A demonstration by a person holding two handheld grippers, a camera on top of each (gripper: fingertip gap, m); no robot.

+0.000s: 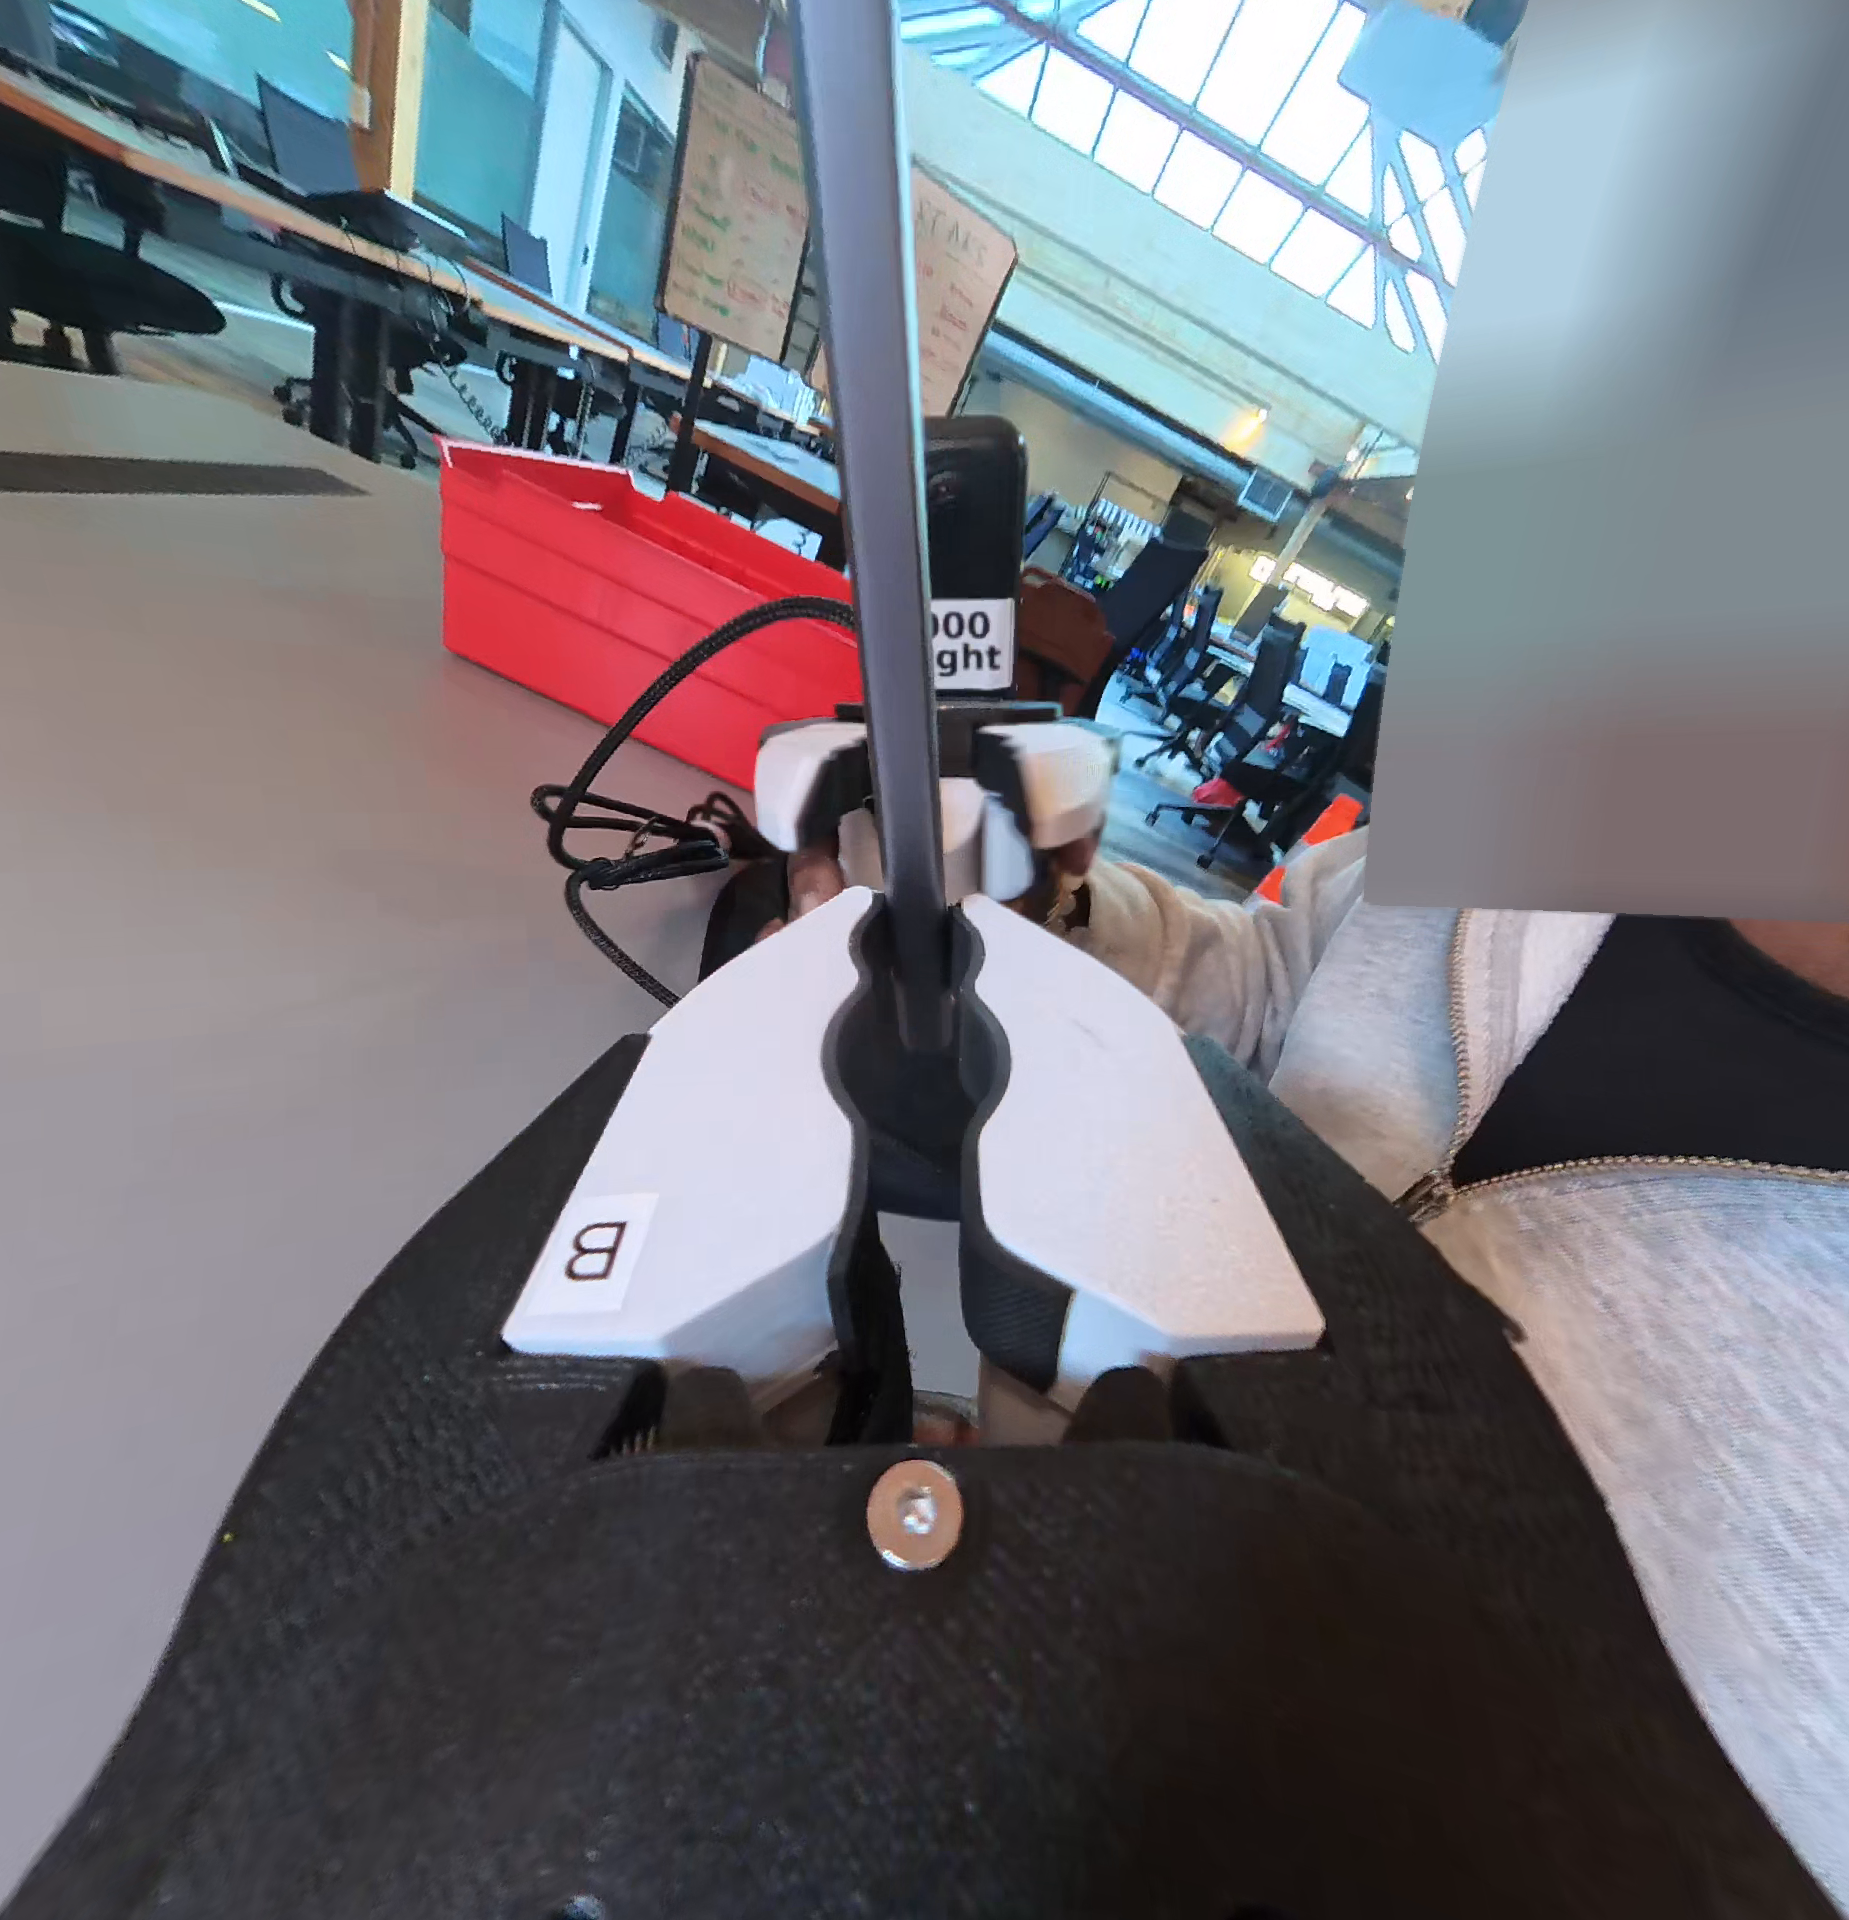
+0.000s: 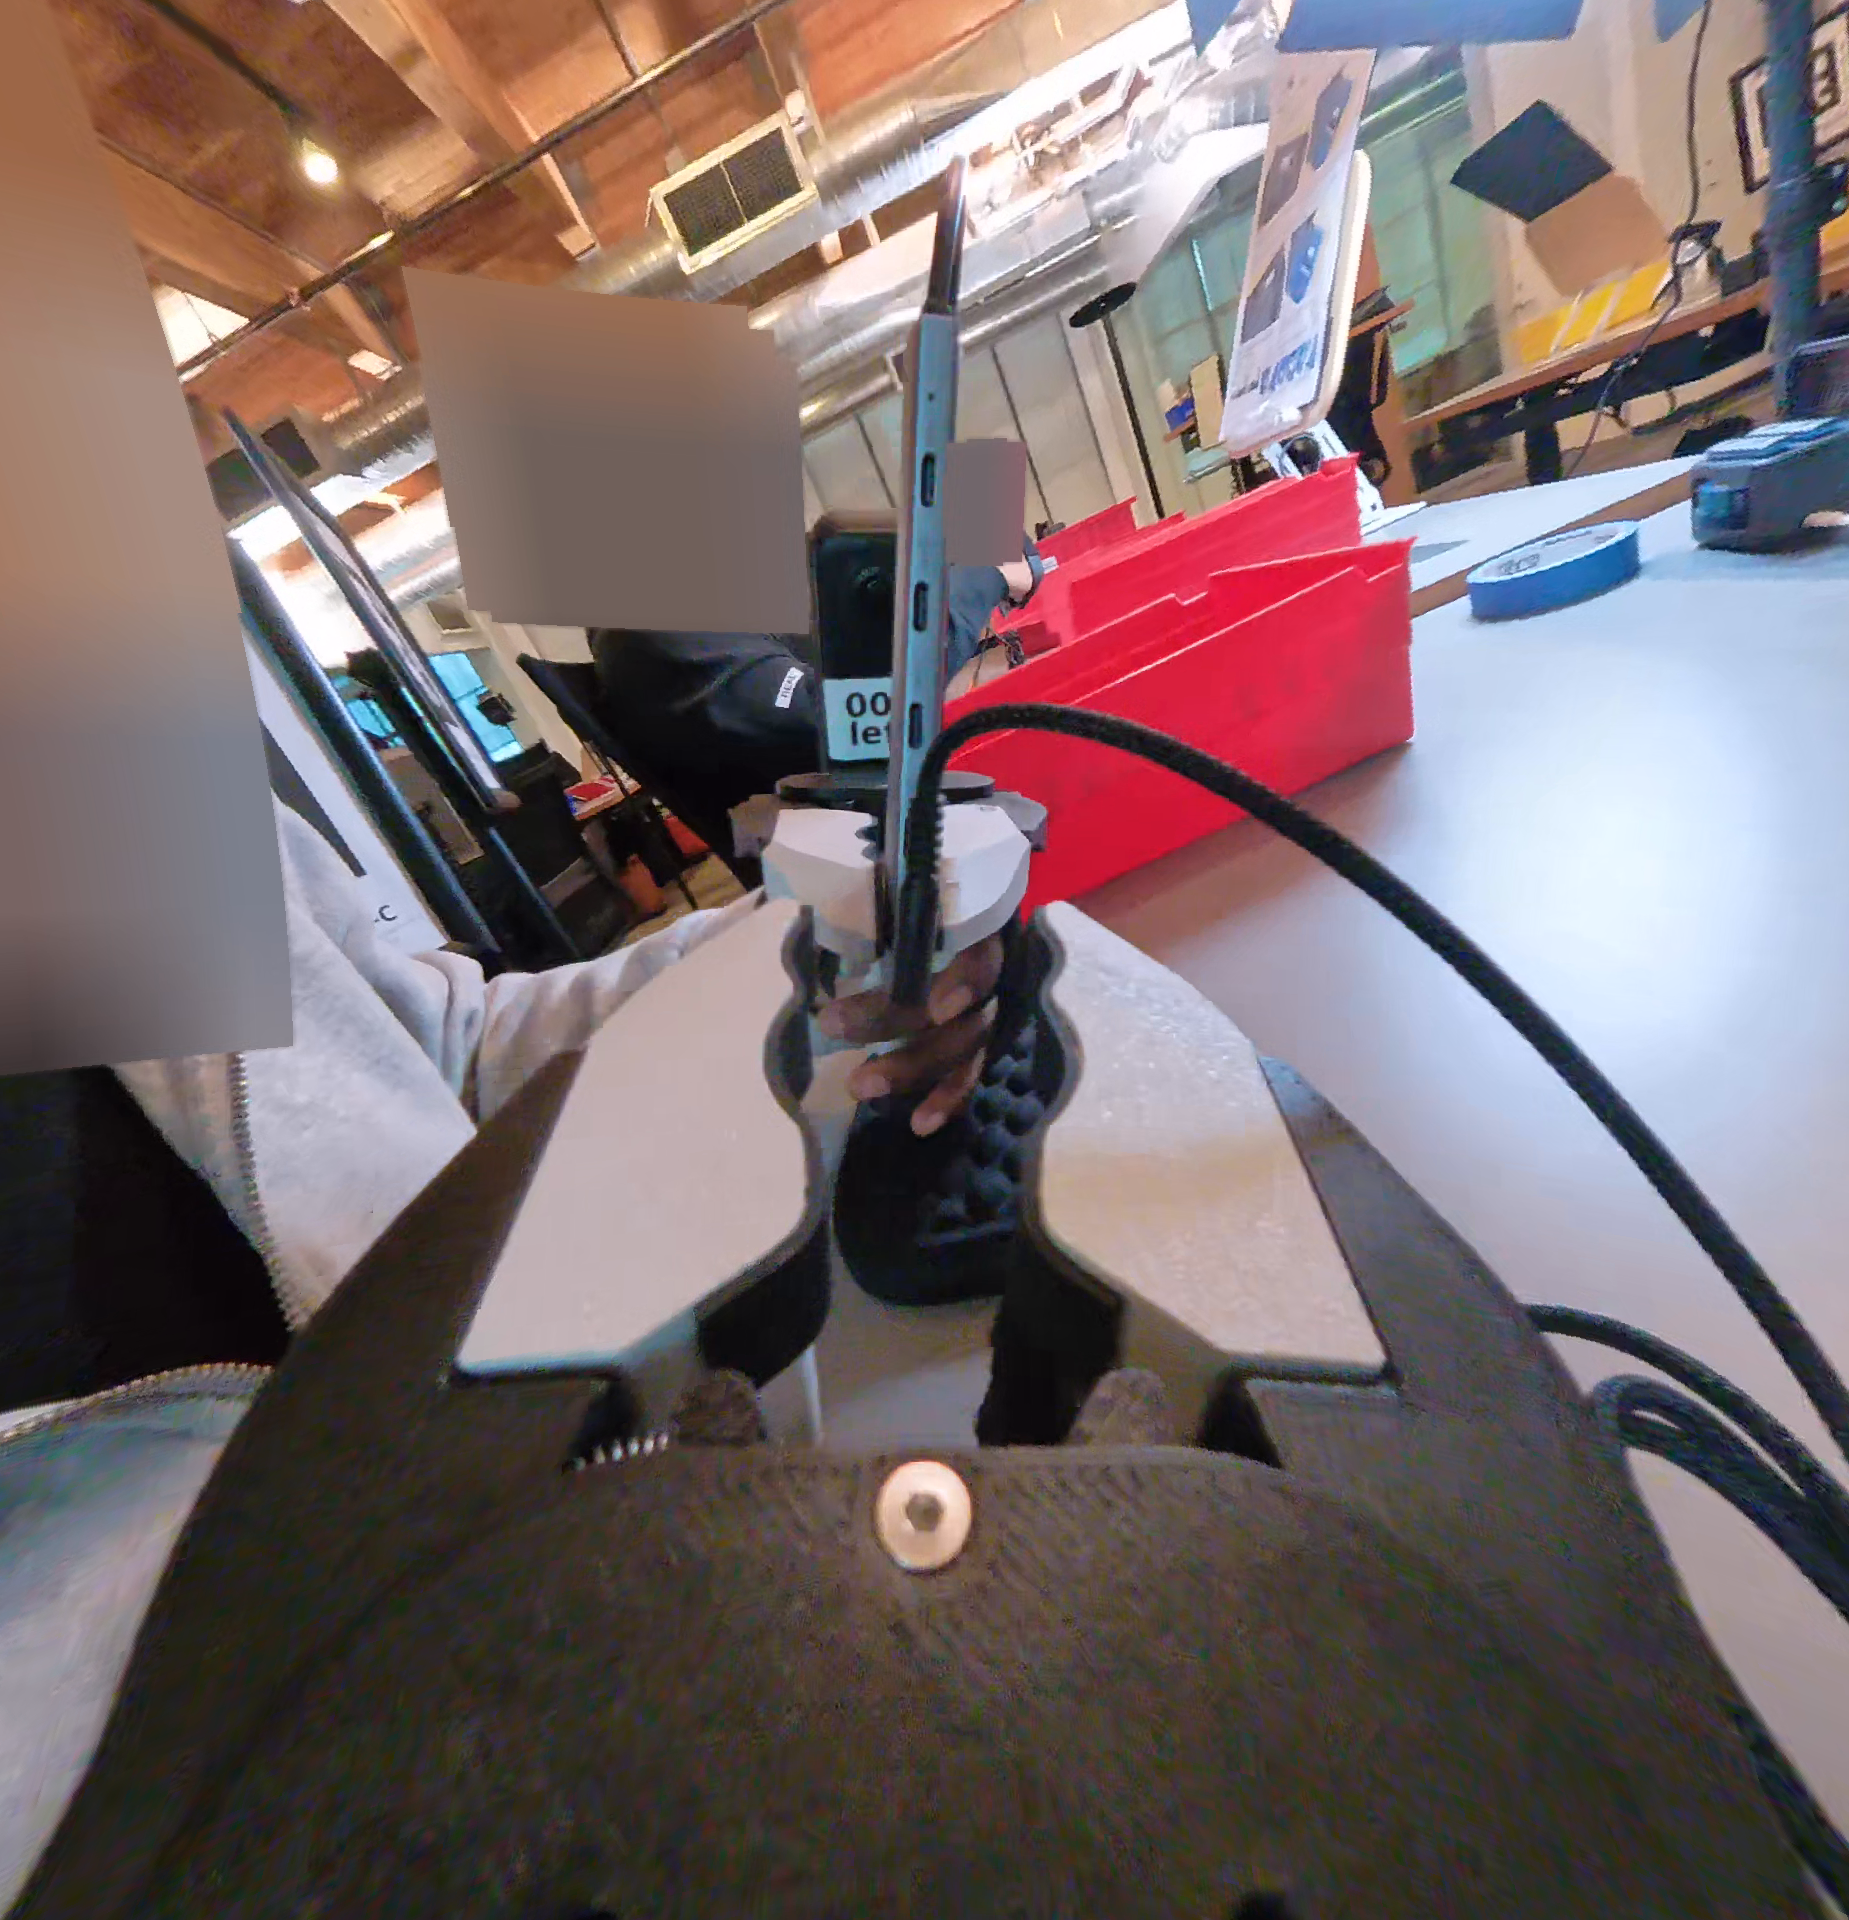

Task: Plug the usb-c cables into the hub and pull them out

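The left gripper (image 1: 912, 935) held the hub (image 1: 866, 436), a slim grey bar, upright above the table (image 1: 224, 779). Its white fingers (image 1: 754, 1060) were closed almost fully on the hub's lower end, with the bar rising between the tips toward the ceiling.

The right gripper (image 2: 915, 961) faced the left one from the opposite side. Its fingers (image 2: 691, 1122) stood partly closed, with a gap between the ribbed black pads. From the pictures, it could not be determined whether they gripped anything.

In the right wrist view, the hub (image 2: 925, 540) showed its narrow edge with several ports in a row. A black braided usb-c cable (image 2: 1315, 862) met the hub's lower edge, just at the left gripper's fingers; whether its plug was seated in a port could not be told. From there the cable arched up and right, then dropped to loose coils on the table (image 2: 1626, 831).

A red bin (image 2: 1263, 665) stood on the table behind the grippers. A blue tape roll (image 2: 1554, 566) lay farther right.
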